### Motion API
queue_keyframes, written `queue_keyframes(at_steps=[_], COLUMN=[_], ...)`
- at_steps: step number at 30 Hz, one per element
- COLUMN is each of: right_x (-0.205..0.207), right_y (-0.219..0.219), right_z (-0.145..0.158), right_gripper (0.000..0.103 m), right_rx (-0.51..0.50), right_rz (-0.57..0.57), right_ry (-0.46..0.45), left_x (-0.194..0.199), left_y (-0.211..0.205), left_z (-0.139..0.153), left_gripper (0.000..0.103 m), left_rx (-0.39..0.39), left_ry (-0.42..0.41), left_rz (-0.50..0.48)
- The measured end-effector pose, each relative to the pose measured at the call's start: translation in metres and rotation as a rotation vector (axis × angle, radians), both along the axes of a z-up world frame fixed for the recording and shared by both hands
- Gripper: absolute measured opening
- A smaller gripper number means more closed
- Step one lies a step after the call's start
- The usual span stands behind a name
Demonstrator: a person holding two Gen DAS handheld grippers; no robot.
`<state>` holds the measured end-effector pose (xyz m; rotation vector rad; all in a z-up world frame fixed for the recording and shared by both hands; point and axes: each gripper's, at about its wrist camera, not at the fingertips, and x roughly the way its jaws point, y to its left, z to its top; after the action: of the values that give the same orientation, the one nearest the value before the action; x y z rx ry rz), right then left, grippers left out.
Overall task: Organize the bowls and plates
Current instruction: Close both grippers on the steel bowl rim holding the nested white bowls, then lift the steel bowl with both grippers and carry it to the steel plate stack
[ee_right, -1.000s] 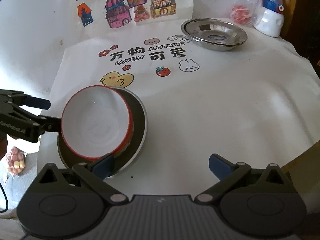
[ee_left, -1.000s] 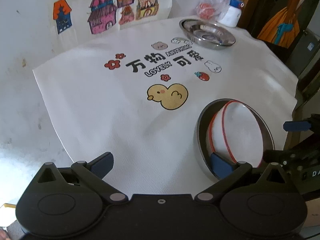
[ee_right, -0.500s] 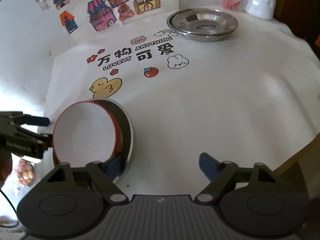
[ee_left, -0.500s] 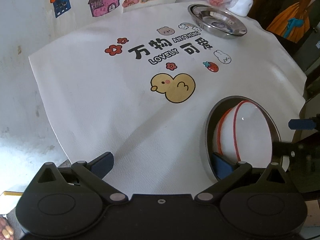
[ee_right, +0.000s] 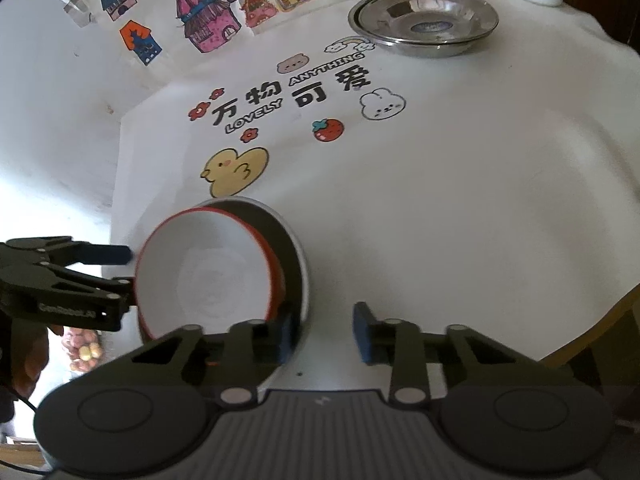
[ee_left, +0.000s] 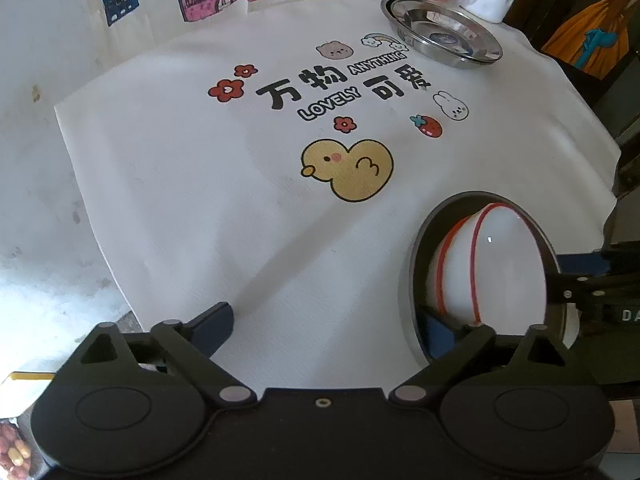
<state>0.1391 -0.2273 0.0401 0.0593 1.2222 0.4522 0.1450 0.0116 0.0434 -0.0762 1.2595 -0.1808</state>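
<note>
The red-rimmed bowl (ee_right: pixel 208 276) sits in a steel plate (ee_right: pixel 298 264) at the table's near edge. The right gripper (ee_right: pixel 322 334), jaws just closing, straddles the plate's rim, not visibly clamped; the left gripper (ee_left: pixel 328 322) stands wide beside the plate. Judged step: grasping the set; next, a firm rim pinch, probably to carry it to the far steel plates (ee_right: pixel 424 20).

White wall (ee_left: pixel 48 80) with house drawings (ee_right: pixel 208 28) behind the clothed table (ee_left: pixel 180 208)
</note>
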Motion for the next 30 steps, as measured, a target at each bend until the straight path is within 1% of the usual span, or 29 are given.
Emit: queue_keyframes(at_steps=[2, 5, 7, 8, 9, 10, 11, 13, 20, 22, 24, 28, 30], right_x=[0.000, 0.000, 0.000, 0.000, 0.000, 0.000, 0.001, 0.002, 0.008, 0.009, 0.010, 0.013, 0.013], right_y=[0.002, 0.001, 0.000, 0.000, -0.001, -0.002, -0.003, -0.005, -0.012, -0.012, -0.012, -0.011, -0.009], right_z=[0.001, 0.001, 0.001, 0.000, 0.000, 0.000, -0.001, -0.002, -0.007, -0.008, -0.010, -0.010, -0.010], right_gripper=[0.026, 0.026, 0.026, 0.026, 0.026, 0.023, 0.022, 0.021, 0.021, 0.021, 0.015, 0.011, 0.011], right_rx=[-0.004, 0.001, 0.011, 0.014, 0.019, 0.026, 0.032, 0.046, 0.101, 0.104, 0.125, 0.121, 0.112], right_rz=[0.000, -0.008, -0.017, -0.018, -0.023, -0.030, -0.032, -0.044, -0.103, -0.118, -0.121, -0.152, -0.149], right_ry=[0.000, 0.006, 0.011, 0.013, 0.016, 0.022, 0.027, 0.043, 0.127, 0.142, 0.159, 0.184, 0.190], left_x=[0.001, 0.000, 0.000, 0.000, 0.000, 0.000, 0.000, 0.000, 0.002, 0.002, 0.004, 0.006, 0.007], left_y=[0.000, -0.001, -0.003, -0.004, -0.005, -0.005, -0.006, -0.009, -0.011, -0.012, -0.013, -0.014, -0.013], left_z=[0.001, 0.003, 0.004, 0.005, 0.005, 0.006, 0.006, 0.007, 0.008, 0.009, 0.009, 0.009, 0.008], left_gripper=[0.090, 0.080, 0.068, 0.065, 0.058, 0.052, 0.050, 0.042, 0.023, 0.015, 0.009, 0.006, 0.007], left_rx=[-0.012, -0.034, -0.055, -0.067, -0.078, -0.088, -0.097, -0.106, -0.149, -0.159, -0.171, -0.179, -0.184], left_ry=[0.006, 0.006, 0.007, 0.008, 0.009, 0.011, 0.012, 0.012, 0.013, 0.014, 0.021, 0.034, 0.042], left_rz=[-0.004, -0.009, -0.013, -0.017, -0.021, -0.023, -0.023, -0.026, -0.007, -0.001, 0.005, 0.019, 0.031])
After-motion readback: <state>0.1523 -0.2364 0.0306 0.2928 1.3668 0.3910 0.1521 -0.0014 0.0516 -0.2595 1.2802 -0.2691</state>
